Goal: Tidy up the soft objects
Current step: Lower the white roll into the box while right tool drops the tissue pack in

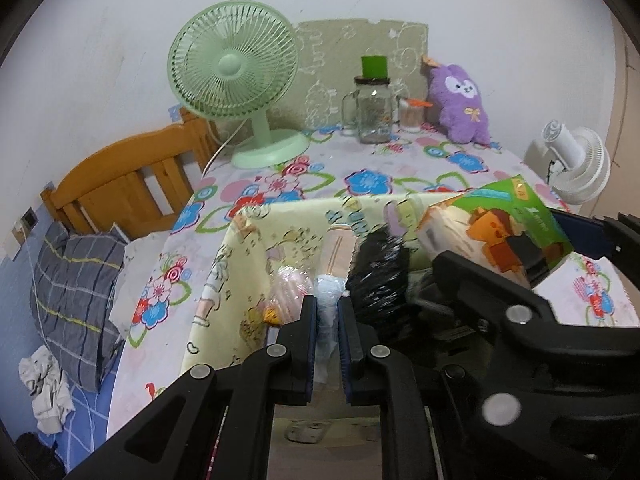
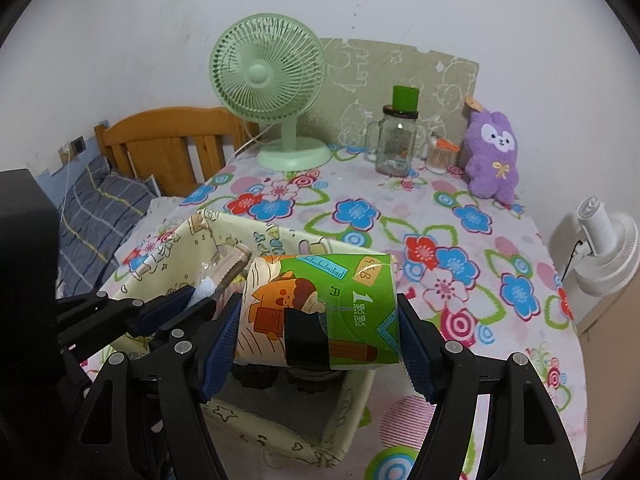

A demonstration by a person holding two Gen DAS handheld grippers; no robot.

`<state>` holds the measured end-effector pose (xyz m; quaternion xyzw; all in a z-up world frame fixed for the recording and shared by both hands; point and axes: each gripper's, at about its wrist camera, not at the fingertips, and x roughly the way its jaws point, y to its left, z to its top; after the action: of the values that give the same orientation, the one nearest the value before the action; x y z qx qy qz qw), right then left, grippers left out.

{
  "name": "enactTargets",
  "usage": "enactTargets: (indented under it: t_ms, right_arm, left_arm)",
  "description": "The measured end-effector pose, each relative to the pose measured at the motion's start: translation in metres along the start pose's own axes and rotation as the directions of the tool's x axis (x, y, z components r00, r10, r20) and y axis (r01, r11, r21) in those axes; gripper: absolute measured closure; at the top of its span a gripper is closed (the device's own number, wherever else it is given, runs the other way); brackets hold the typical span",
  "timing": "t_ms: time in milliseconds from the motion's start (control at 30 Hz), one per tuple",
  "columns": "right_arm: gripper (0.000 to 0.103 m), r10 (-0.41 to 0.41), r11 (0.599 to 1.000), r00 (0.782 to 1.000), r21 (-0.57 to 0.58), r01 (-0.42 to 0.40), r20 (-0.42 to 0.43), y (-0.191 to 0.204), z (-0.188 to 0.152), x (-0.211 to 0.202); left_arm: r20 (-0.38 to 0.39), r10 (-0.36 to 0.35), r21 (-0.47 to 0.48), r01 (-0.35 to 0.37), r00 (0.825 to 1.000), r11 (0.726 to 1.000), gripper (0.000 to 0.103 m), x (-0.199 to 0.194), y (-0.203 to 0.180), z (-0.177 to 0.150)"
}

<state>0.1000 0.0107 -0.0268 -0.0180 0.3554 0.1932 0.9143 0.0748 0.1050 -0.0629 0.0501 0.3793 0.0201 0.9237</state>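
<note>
- Setting: bedroom in a home.
- Wooden bed headboard against the wall, plaid pillow beside it.
- Table with floral tablecloth stands next to the bed.
- On the table: green desk fan, glass mug jar, purple plush toy.
- White fan plugged in nearby.

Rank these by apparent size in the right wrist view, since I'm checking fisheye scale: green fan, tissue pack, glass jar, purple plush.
1. Tissue pack, largest, though it sits nearest the camera in the right claw, which inflates it.
2. Green fan.
3. Purple plush and glass jar look too alike to rank.
</note>
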Motion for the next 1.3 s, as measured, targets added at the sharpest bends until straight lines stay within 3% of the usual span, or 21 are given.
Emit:
enactTargets:
  t_ms: [300,400,733,800,1067,1300]
  right_arm:
    - [0.029,0.042,0.999,0.998,-0.019,-0.043,-0.038,0.013,-0.001,0.015]
    - [0.029,0.062,0.998,0.997,-0.019,-0.063,-0.053,0.016,-0.003,0.018]
    - [0.028,0.101,0.994,0.991,0.042,-0.097,-0.085,0.011,-0.004,0.023]
    - [0.023,0.105,0.993,0.991,0.053,-0.101,-0.086,0.009,-0.003,0.022]
    - [0.013,0.113,0.993,0.993,0.05,-0.111,-0.033,0.007,-0.001,0.007]
    - [0.013,0.101,0.993,0.995,0.065,-0.101,-0.005,-0.003,0.0,-0.007]
  left_arm:
    - [-0.013,0.028,-0.009,-0.028,1.0,1.0,0.057,0.009,0.014,-0.008]
    - [-0.011,0.007,-0.019,-0.007,1.0,1.0,0.034,0.006,0.016,-0.009]
    - [-0.006,0.0,-0.003,0.0,1.0,1.0,0.025,-0.002,0.012,-0.006]
    - [-0.007,-0.011,-0.005,0.011,1.0,1.0,0.022,-0.005,0.011,-0.005]
    - [0.049,-0.009,0.02,0.008,0.999,1.0,0.015,-0.024,0.001,-0.003]
    - [0.073,-0.018,0.018,0.017,0.997,1.0,0.012,-0.034,-0.007,0.0]
